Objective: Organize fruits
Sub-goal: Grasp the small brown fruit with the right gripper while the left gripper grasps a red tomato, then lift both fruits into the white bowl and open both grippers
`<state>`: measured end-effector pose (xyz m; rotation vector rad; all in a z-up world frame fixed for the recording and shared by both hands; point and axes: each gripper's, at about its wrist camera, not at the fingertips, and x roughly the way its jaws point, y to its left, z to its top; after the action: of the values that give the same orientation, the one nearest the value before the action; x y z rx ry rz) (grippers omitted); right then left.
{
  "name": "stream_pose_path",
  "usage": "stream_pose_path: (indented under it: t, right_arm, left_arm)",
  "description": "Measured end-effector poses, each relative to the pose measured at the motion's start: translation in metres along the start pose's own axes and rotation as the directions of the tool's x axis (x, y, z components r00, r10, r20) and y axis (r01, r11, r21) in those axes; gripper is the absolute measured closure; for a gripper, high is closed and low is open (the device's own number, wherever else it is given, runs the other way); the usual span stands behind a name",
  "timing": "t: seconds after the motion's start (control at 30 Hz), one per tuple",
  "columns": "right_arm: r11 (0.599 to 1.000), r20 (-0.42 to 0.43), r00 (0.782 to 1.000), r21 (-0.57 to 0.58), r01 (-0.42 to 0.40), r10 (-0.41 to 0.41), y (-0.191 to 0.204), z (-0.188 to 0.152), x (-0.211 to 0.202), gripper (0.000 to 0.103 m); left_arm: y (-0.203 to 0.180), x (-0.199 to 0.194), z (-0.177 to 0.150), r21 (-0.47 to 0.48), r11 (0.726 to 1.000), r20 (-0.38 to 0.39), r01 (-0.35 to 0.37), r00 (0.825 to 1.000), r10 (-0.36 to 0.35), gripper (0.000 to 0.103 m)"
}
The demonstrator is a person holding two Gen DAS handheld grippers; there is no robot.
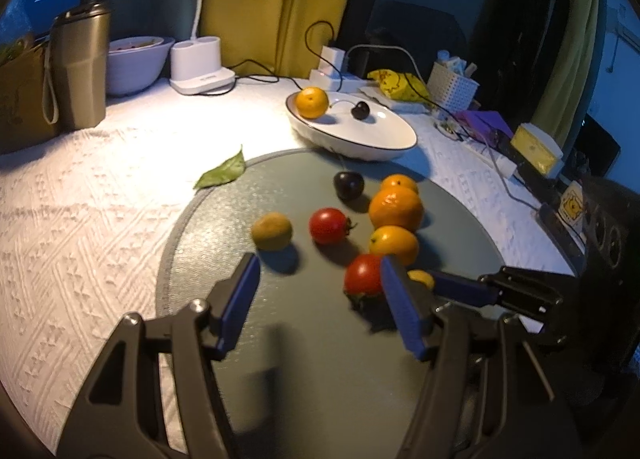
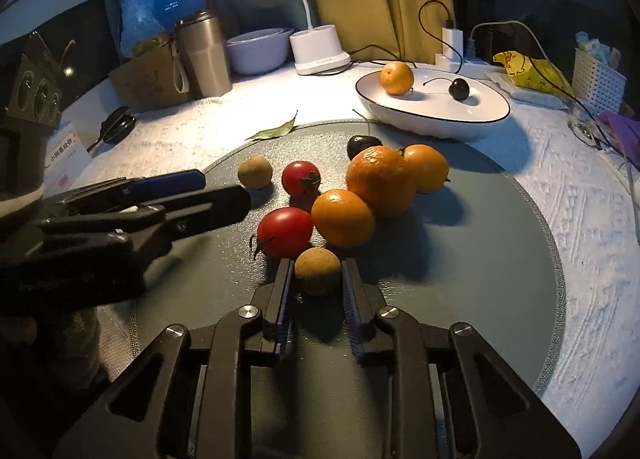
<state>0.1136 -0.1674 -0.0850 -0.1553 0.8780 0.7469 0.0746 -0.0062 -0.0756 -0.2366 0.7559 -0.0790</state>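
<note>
Left gripper (image 1: 320, 299): held low over the round grey mat (image 1: 320, 379), jaws spread wide, nothing gripped. Seen side-on at the left edge of the right wrist view too (image 2: 208, 195).
Brown fruit, far one (image 1: 272, 231): sat just ahead of the left gripper's left finger, not touched.
Tomatoes: one (image 1: 329, 225) is ahead of the left gripper between its fingers; the other (image 1: 364, 274) is pressed up by the inner face of its right finger.
Oranges: three clustered on the mat ahead-right of the left gripper, biggest in the middle (image 1: 396, 208).
Right gripper (image 2: 318, 271): fingers set either side of the near brown fruit (image 2: 318, 270), looks clamped on it, fruit resting on the mat.
Dark cherry (image 2: 362, 145): tucked behind the oranges.
White dish (image 2: 432, 121): beyond the mat, ahead-right of the right gripper, one orange (image 2: 396, 77) and one cherry (image 2: 458, 88) sat in it.
</note>
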Motion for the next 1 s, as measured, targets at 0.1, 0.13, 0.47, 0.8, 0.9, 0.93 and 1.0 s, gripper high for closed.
stream_pose_path:
  t: [0.1, 0.13, 0.47, 0.8, 0.9, 0.93, 1.0]
  right_arm:
    - [1.0, 0.015, 1.0, 0.016, 0.016, -0.016, -0.011, 0.0, -0.006, 0.077]
    - [1.0, 0.018, 1.0, 0.022, 0.02, -0.02, -0.014, 0.001, -0.008, 0.077]
    - [0.996, 0.059, 0.997, 0.074, 0.049, -0.054, -0.046, 0.0, -0.028, 0.077]
    - [0.996, 0.075, 0.996, 0.075, 0.047, -0.052, -0.052, 0.006, -0.032, 0.077]
    - [0.996, 0.079, 0.995, 0.071, 0.048, -0.053, -0.052, 0.009, -0.033, 0.077]
    - [0.996, 0.08, 0.995, 0.07, 0.048, -0.053, -0.052, 0.011, -0.033, 0.077]
    - [0.997, 0.083, 0.995, 0.066, 0.048, -0.053, -0.051, 0.013, -0.034, 0.077]
  left_arm:
    - [-0.008, 0.005, 0.0, 0.021, 1.0, -0.014, 0.003, 1.0, -0.002, 0.039]
    - [-0.01, 0.007, 0.0, 0.03, 1.0, -0.019, 0.001, 1.0, -0.001, 0.039]
    - [-0.034, 0.03, -0.006, 0.12, 0.992, -0.089, -0.039, 0.995, 0.05, 0.04]
    - [-0.04, 0.03, -0.007, 0.151, 0.988, -0.096, -0.028, 0.994, 0.043, 0.072]
    - [-0.041, 0.024, -0.003, 0.151, 0.988, -0.073, -0.024, 0.997, 0.036, 0.072]
    - [-0.041, 0.022, -0.001, 0.152, 0.988, -0.064, -0.027, 0.997, 0.037, 0.072]
    - [-0.04, 0.018, 0.002, 0.147, 0.989, -0.052, -0.028, 0.998, 0.036, 0.072]
